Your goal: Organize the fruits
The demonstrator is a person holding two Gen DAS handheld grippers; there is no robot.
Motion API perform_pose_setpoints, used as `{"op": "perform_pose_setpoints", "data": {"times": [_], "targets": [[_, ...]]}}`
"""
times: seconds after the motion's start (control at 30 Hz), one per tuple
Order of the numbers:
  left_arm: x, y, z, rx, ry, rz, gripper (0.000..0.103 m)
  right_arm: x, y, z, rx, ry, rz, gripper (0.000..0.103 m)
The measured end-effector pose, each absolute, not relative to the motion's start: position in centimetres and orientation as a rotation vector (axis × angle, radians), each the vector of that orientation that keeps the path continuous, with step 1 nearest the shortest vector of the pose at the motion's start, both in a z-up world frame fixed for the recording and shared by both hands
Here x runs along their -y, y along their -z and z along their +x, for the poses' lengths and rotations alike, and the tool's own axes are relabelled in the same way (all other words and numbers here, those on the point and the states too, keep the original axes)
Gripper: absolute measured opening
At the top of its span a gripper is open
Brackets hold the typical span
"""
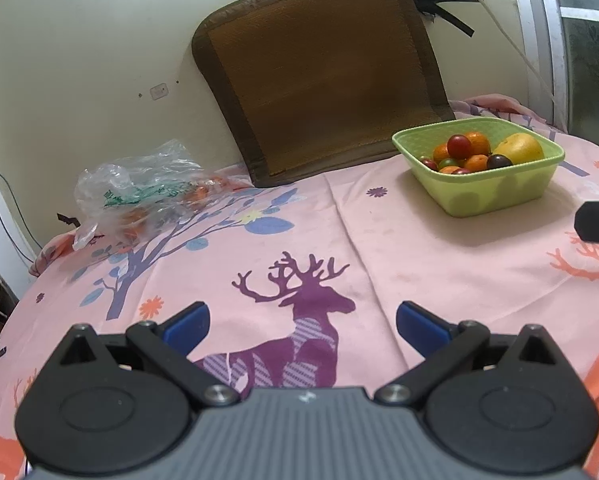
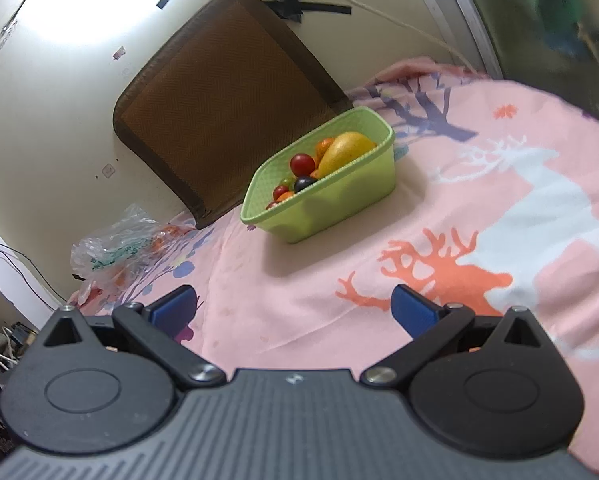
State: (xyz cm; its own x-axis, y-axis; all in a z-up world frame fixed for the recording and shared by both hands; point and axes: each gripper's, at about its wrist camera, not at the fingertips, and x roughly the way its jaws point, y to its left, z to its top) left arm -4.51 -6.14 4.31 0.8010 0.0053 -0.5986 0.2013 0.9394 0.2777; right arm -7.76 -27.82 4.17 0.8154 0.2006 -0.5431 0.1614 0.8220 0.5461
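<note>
The left gripper (image 1: 302, 326) hovers with its blue fingers (image 1: 187, 326) spread wide and nothing between them, above the purple deer (image 1: 299, 336) printed on the pink sheet (image 1: 379, 248). The right gripper (image 2: 293, 312) is likewise spread and empty, over the sheet near an orange deer print (image 2: 439, 276). Ahead of both stands a green basket (image 2: 339, 204) on the sheet, holding a yellow mango (image 2: 345, 152), oranges (image 1: 477, 142), a red fruit (image 2: 302, 164) and a dark plum (image 1: 498, 161). A crumpled plastic bag (image 1: 139, 192) lies far left by the wall, and a brown mat (image 1: 319, 76) leans behind.
</note>
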Motion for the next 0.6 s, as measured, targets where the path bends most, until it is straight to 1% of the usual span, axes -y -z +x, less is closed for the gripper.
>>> {"op": "perform_pose_setpoints", "data": {"times": [0.2, 0.6], "targets": [[6.2, -4.5, -4.7, -0.645, 0.146, 0.325, 0.103, 27.2, -5.3, -8.5, -0.552, 0.032, 0.527, 0.103], [5.8, -4.9, -7.6, -0.695, 0.218, 0.256, 0.103, 25.3, -6.4, -10.2, -0.543, 0.015, 0.475, 0.103]]}}
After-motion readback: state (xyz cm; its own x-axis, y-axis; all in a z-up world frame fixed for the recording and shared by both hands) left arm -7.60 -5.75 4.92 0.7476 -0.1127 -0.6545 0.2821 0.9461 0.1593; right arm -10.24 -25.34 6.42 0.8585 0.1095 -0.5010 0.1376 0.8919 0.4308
